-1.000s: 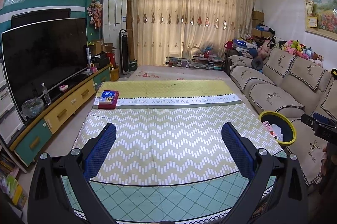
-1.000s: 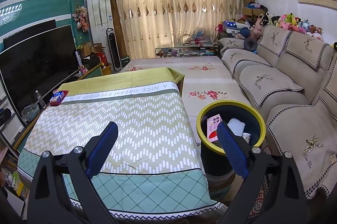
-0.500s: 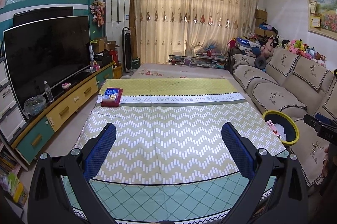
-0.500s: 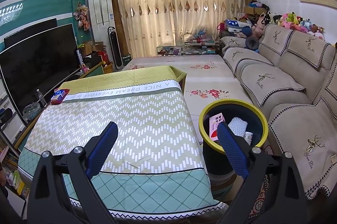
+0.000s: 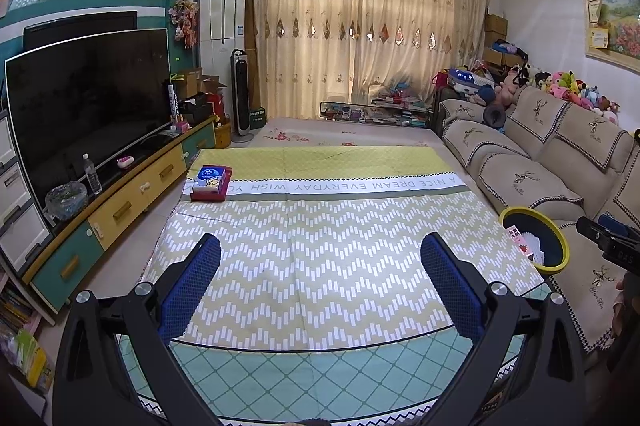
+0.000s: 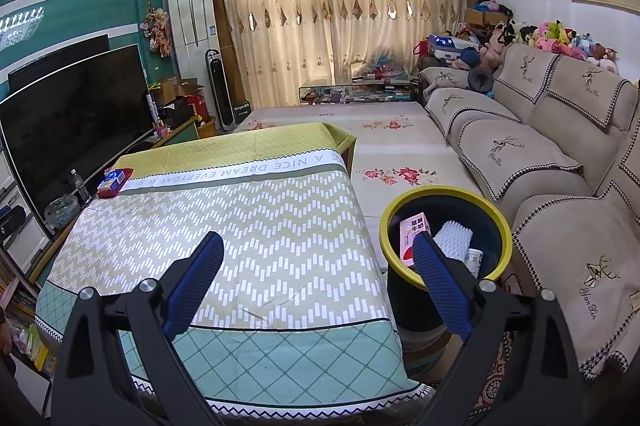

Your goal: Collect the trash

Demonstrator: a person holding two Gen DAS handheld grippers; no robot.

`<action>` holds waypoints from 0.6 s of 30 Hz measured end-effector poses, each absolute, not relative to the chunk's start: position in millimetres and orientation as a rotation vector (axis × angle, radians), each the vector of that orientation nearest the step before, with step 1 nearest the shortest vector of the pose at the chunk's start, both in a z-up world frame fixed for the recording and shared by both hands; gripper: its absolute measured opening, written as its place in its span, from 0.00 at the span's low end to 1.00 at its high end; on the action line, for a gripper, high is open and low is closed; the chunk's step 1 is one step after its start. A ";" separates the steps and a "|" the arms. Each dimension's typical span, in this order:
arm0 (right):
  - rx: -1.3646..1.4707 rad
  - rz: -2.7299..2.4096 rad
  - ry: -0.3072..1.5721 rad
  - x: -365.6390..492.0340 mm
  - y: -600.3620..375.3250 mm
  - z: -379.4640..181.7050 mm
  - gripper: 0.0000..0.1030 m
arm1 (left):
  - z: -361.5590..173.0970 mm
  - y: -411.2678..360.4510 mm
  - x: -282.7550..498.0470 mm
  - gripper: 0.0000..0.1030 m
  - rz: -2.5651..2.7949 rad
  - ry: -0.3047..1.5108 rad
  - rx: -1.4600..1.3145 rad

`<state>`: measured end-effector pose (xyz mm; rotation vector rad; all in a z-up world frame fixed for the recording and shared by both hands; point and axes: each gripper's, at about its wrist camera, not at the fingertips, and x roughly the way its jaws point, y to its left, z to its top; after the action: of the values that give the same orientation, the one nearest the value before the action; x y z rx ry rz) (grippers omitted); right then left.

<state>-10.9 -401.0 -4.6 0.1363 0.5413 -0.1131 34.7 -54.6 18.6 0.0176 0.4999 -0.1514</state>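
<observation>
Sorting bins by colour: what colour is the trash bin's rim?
Yellow rim on a dark bin, clearest in the right wrist view.

Both wrist views face the curtains (image 5: 360, 37) across the cloth-covered table (image 5: 312, 250) (shared), the right one nearer the yellow-rimmed bin (image 6: 444, 238).

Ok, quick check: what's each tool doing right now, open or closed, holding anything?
Left tool: open, holding nothing, above the table.
Right tool: open, holding nothing, near the bin.
</observation>
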 end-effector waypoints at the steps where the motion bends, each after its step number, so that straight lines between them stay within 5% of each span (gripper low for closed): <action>1: 0.136 -0.113 0.542 -10.8 -400.6 -5.1 0.88 | 18.4 -55.3 35.2 0.96 -0.154 0.501 0.019; 18: 0.140 -0.109 0.554 -6.3 -399.8 -6.7 0.88 | 12.9 -57.0 39.7 0.96 -0.152 0.515 0.025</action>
<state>-6.3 -399.8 -6.7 0.1401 0.5544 -0.1085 39.7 -57.0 12.9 0.0251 0.5152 -0.1522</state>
